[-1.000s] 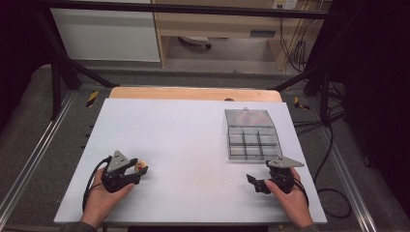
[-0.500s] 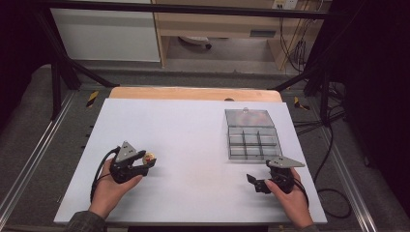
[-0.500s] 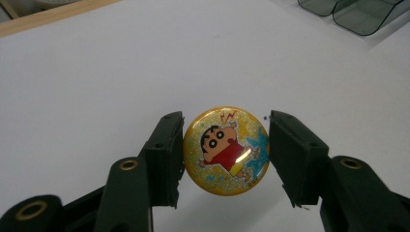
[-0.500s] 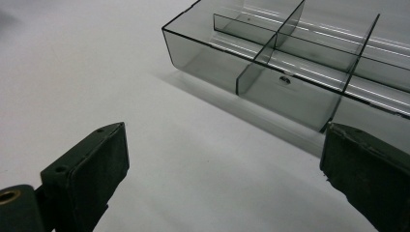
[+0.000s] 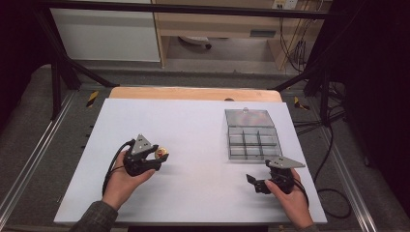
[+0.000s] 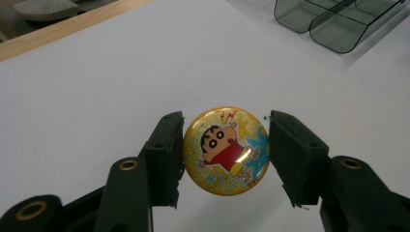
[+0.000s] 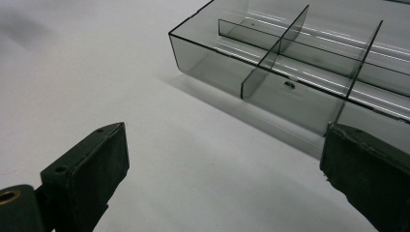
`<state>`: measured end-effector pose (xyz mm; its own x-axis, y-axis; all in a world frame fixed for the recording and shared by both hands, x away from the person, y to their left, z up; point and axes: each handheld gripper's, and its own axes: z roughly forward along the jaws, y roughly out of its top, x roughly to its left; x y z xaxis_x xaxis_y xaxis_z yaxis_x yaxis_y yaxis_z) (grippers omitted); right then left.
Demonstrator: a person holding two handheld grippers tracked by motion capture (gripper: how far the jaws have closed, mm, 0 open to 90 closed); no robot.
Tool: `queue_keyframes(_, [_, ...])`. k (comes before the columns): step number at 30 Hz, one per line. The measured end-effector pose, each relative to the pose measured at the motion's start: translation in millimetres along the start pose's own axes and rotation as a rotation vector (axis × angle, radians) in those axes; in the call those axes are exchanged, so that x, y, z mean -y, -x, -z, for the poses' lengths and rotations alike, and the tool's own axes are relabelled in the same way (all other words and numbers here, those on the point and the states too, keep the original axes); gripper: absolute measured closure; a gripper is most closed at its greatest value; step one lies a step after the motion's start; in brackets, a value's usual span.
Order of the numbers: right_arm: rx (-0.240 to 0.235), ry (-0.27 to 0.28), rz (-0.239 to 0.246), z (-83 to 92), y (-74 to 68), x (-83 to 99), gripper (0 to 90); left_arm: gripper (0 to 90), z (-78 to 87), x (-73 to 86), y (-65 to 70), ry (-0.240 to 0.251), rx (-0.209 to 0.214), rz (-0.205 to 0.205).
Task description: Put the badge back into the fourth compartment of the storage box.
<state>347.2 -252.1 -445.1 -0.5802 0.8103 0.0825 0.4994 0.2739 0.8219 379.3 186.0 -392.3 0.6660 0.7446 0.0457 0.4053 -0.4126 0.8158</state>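
High view: one badge (image 5: 161, 153), two hand-held grippers

Each black tool, the left tool (image 5: 155, 160) and the right tool (image 5: 252, 182), carries a grey three-cornered plate, brass-ringed screw holes and a trailing black cable. A grey-green sleeve (image 5: 96, 218) sits behind the left one.

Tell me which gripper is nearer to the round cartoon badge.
Left. The left gripper has the badge between its jaws, one jaw at each edge. The right gripper is far across the table, beside the clear compartment box.
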Motion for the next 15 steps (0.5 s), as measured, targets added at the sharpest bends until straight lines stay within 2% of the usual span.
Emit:
queue_keyframes(7, [0.002, 0.002, -0.002, 0.6, -0.1, 0.0, 3.8, 48.0, -6.3, -11.1, 6.9, -0.002, 0.019, -0.021])
queue_keyframes(15, [0.003, 0.007, 0.0, 0.8, -0.6, -0.2, 3.8, 48.0, -17.7, -24.5, 21.6, 0.001, 0.048, -0.043])
